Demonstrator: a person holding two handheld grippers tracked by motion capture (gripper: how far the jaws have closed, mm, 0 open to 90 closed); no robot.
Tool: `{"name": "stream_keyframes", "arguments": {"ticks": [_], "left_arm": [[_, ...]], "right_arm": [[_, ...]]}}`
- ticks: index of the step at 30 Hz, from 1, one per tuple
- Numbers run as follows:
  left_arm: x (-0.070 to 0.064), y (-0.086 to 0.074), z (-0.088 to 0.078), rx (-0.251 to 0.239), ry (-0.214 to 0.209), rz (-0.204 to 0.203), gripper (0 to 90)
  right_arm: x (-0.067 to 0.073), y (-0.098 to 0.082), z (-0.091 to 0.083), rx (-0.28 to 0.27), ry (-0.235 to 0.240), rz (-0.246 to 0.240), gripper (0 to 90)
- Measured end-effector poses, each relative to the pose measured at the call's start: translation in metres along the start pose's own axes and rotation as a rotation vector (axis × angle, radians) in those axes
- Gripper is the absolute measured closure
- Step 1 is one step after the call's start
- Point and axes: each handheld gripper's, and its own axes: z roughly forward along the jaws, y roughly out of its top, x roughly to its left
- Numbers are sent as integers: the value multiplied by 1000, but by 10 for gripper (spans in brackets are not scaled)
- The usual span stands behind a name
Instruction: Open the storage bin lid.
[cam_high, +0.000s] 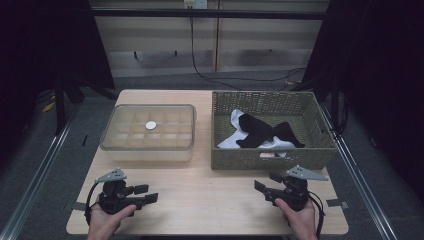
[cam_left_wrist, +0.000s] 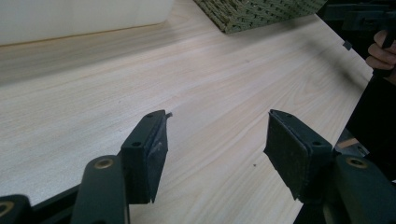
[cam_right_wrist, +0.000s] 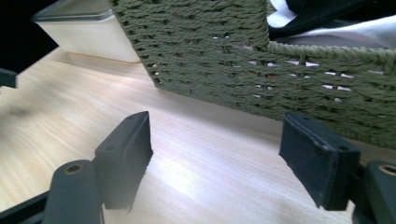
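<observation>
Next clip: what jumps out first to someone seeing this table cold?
The green woven basket at the right of the table draws the eye, with black socks lying over white cloth inside it. Left of it stands a clear lidded box with a grid of compartments and a small white disc at the middle of its lid. Near the front edge, the left gripper and right gripper wait with jaws open and nothing between them.

Black and white socks (cam_high: 260, 132) lie crumpled in a heap inside the green woven basket (cam_high: 320, 150), toward its front.

Woven basket (cam_high: 270, 102), matt wooden table (cam_high: 210, 200)
</observation>
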Motion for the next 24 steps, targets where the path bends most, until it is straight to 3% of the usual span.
{"name": "stream_keyframes", "arguments": {"ticks": [4,9,20,24], "left_arm": [[3,0,1,-2,-3,-25,390],[5,-1,2,4,27,-53,422],[-2,1,1,7,34,-16,452],[-3,2,-2,-13,14,-17,467]], "right_arm": [[-1,0,0,22,10,18,288],[-3,-1,0,38,41,23,336],[5,-2,0,58,66,10,404],[10,-1,-1,56,65,11,412]]}}
